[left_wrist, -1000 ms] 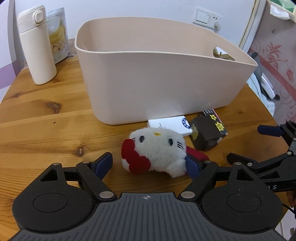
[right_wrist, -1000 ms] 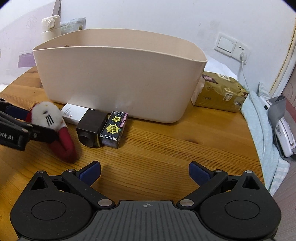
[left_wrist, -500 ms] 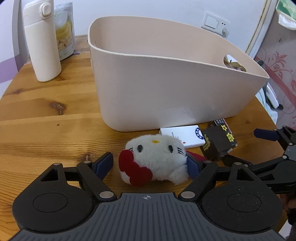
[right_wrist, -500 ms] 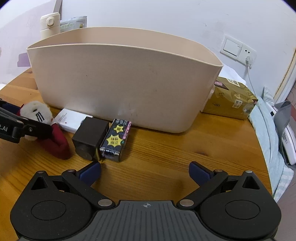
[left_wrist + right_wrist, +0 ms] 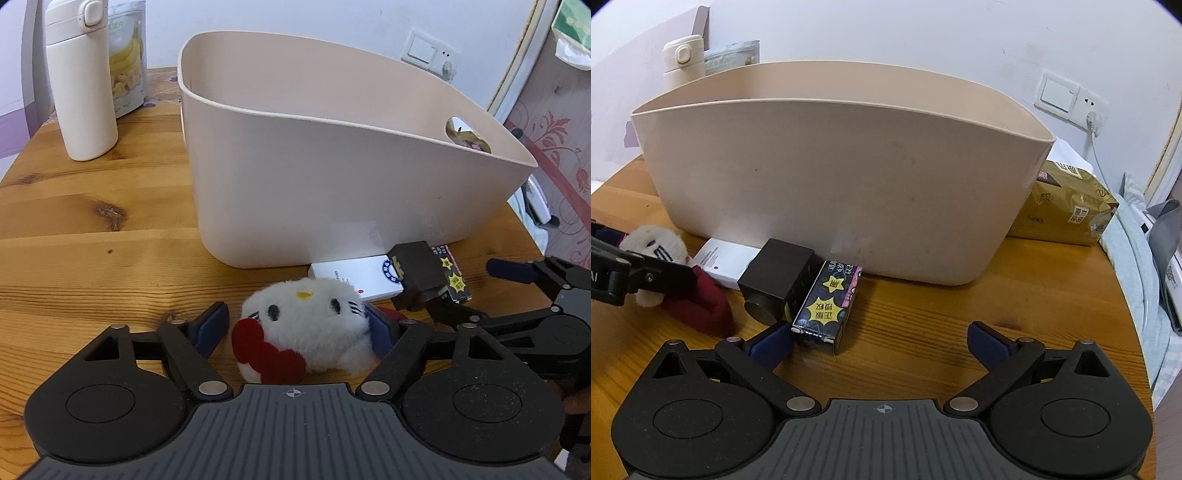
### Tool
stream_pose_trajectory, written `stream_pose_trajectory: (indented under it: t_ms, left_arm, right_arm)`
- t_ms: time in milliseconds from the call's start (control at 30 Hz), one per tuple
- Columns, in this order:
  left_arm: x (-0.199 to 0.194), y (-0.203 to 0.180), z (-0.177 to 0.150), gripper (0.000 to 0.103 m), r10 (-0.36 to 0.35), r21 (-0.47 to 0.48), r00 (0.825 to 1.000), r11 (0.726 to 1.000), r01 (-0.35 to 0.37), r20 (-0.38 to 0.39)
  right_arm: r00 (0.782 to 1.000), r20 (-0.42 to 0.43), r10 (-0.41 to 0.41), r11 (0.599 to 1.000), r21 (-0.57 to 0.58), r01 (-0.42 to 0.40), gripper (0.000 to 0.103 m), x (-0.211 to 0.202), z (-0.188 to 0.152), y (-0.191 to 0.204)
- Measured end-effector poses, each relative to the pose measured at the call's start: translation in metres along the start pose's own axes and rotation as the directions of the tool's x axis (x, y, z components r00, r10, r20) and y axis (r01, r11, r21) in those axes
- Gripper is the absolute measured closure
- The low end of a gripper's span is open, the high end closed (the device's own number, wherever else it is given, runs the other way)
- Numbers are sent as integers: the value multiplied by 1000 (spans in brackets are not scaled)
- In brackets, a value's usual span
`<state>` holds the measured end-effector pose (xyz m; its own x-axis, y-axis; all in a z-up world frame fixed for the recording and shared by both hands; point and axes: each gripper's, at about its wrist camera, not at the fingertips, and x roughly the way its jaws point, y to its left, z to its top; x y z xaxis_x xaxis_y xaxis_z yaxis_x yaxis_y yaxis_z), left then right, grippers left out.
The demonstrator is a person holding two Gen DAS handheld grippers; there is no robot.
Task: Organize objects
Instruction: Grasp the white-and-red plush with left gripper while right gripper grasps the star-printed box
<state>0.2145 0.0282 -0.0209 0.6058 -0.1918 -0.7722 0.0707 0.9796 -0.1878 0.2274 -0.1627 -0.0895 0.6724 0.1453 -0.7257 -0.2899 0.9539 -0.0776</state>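
wooden table (image 5: 92,258) under bin (image 5: 332,192), plush toy (image 5: 306,328), boxes (image 5: 827,306)

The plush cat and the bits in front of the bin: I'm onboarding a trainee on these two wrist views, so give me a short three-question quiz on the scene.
1. True or false: the white plush cat lies inside the beige bin.
2. Which item lies flat on the table under the brown box, right against the bin?
A. the white card box
B. the white flask
C. the gold packet
3. Fill in: the left tongs are closing around the ____, while the right tongs close with the near end of the dark starred box just inside one pad.

Key: 1 false; 2 A; 3 plush cat.
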Motion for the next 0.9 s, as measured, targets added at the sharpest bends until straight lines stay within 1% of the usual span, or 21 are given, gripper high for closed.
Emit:
stream_pose_trajectory:
  t_ms: [100,133,167,200,333,400,433,500,533,567,600,633,700,900]
  left_arm:
    - [-1,1,0,30,0,-6,1000,1000,0,-2]
    - [-2,1,0,33,-2,-11,1000,1000,2,-3]
    - [-3,2,0,35,-4,-15,1000,1000,4,-3]
    - [-4,3,0,36,-4,-18,1000,1000,4,-3]
    - [-7,5,-1,38,9,-26,1000,1000,-9,0]
    - [-9,6,-2,38,16,-30,1000,999,-16,2]
    - [-11,7,-3,38,19,-29,1000,999,-19,4]
    - [-14,7,-3,38,29,-22,1000,999,-29,10]
    - [-16,7,-4,39,34,-21,999,999,-33,13]
    - [-18,8,-5,39,36,-20,999,999,-36,15]
    - [-19,8,-5,39,39,-20,999,999,-38,18]
    - [-21,8,-6,39,40,-20,999,999,-40,20]
    - [-24,9,-7,39,43,-21,999,999,-42,23]
    - [-32,10,-11,39,46,-27,998,999,-46,32]
  right_arm:
    - [1000,-2,20,1000,16,-20,13,1,2,-4]
    - [1000,-2,23,1000,17,-23,14,0,2,-4]
    - [1000,0,30,999,18,-30,17,-1,2,-4]
    - [999,0,37,999,19,-37,20,-1,1,-4]
    - [998,2,57,998,19,-57,29,-3,2,-2]
    - [997,4,73,997,17,-73,38,-4,1,-2]
    - [997,6,82,996,18,-82,40,-7,-1,0]
    - [996,11,94,995,22,-94,52,-9,-2,1]
    - [995,12,96,995,20,-96,56,-10,-2,1]
    - [995,13,103,994,22,-103,64,-10,-1,1]
    - [994,13,104,994,23,-105,69,-11,-2,2]
    - [994,13,104,994,22,-104,72,-12,-2,2]
    - [994,12,110,994,25,-110,81,-14,-3,2]
    - [992,7,126,991,38,-126,82,-21,-8,2]
